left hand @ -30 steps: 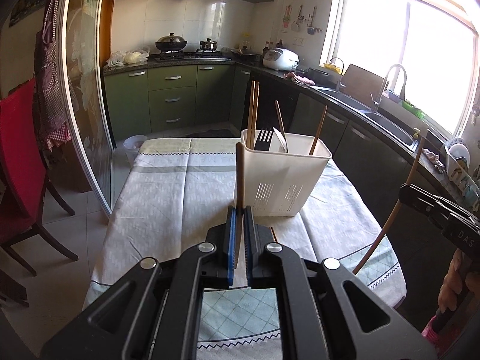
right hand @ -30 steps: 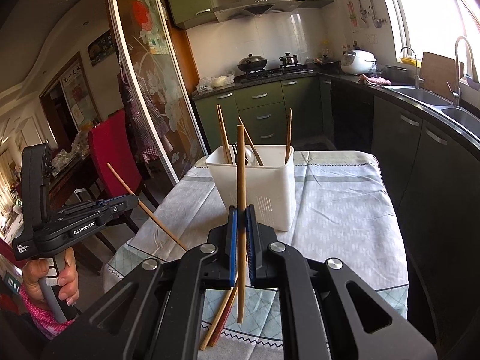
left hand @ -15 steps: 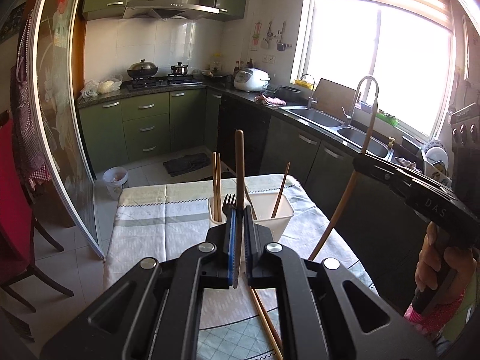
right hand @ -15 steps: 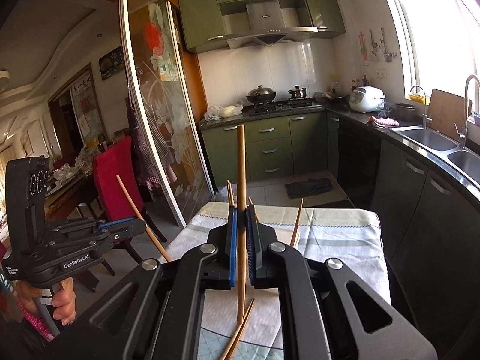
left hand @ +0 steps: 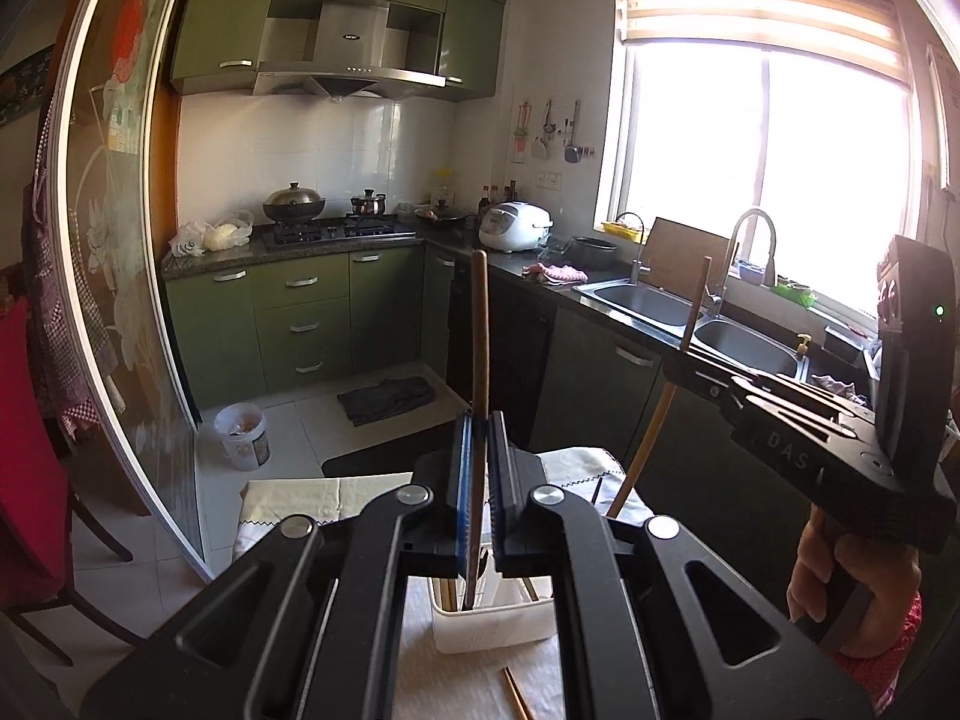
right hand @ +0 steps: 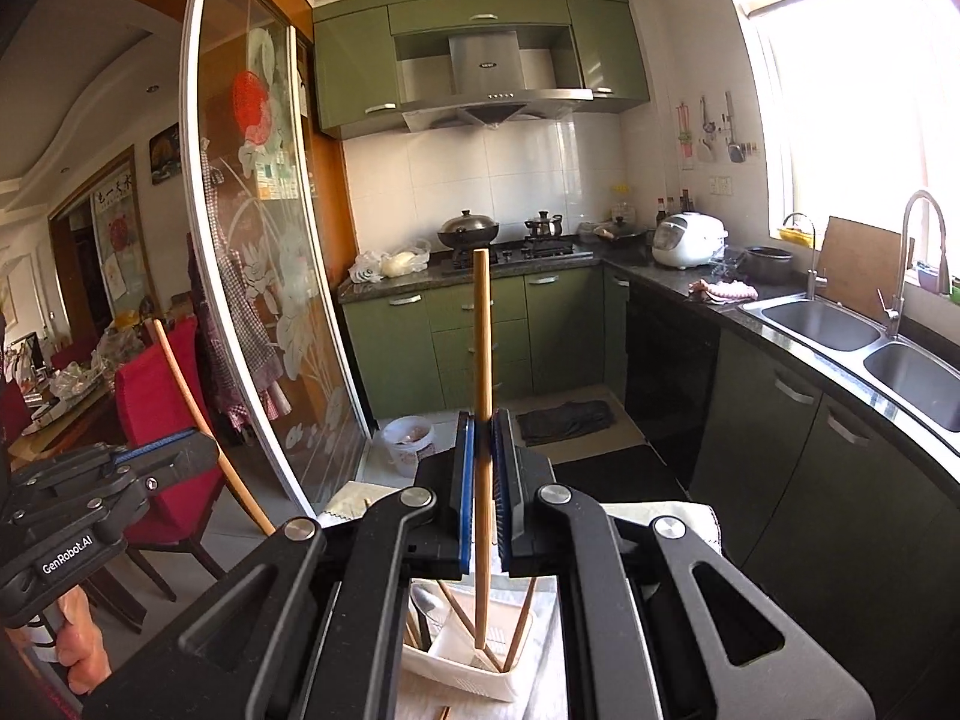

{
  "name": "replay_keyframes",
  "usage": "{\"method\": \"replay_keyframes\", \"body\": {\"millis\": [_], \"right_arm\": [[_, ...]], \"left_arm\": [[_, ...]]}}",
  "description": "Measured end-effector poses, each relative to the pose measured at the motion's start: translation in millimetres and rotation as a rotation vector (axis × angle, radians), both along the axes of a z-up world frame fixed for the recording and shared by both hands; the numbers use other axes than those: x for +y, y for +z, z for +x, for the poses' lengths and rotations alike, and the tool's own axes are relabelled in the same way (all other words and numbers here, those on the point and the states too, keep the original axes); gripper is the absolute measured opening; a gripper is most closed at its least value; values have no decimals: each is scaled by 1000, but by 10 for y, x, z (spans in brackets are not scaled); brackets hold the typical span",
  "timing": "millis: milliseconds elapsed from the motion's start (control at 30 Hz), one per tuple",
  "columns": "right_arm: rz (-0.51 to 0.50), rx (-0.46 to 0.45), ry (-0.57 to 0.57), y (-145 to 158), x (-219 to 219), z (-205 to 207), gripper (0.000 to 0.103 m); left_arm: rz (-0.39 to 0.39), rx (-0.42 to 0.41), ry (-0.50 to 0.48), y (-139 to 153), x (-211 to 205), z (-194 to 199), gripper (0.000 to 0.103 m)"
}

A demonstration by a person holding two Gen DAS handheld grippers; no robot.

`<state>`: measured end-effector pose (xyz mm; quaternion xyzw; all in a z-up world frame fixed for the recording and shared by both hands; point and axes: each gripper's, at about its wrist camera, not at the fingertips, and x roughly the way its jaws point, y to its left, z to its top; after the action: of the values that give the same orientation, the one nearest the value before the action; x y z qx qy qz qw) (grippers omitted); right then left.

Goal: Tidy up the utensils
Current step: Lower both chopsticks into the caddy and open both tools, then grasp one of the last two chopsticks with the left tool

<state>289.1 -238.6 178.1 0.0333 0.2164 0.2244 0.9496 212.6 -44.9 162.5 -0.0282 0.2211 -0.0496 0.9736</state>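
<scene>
Over the last second both grippers rose well above the table, so the white utensil basket, which had stood ahead of them, dropped to the bottom edge of each view, seen from above. The left gripper brought its dark chopstick over the basket, the lower tip apparently just inside the rim, though the jaws hid most of it. The right gripper likewise carried its lighter chopstick from beside the basket to directly over it, tip lowered among the utensils.
</scene>
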Motion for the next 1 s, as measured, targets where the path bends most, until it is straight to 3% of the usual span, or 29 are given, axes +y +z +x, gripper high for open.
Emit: {"method": "replay_keyframes", "body": {"millis": [300,467,533,667,800,1000], "right_arm": [[-68,140,30,-736,186,300,7],[-81,167,45,-897,205,261,9],[-77,167,42,-923,172,190,9],[-54,150,54,-893,51,-64,12],[-32,134,56,-928,-184,-470,17],[1,192,27,-1352,-639,-1080,23]], "left_arm": [[-19,177,-18,-672,-20,519,5],[3,227,-21,-855,-35,504,6],[22,228,-19,-875,-48,461,13],[60,216,-6,-895,-98,277,19],[112,195,23,-942,-172,15,31],[159,278,0,-1322,-354,-323,31]]}}
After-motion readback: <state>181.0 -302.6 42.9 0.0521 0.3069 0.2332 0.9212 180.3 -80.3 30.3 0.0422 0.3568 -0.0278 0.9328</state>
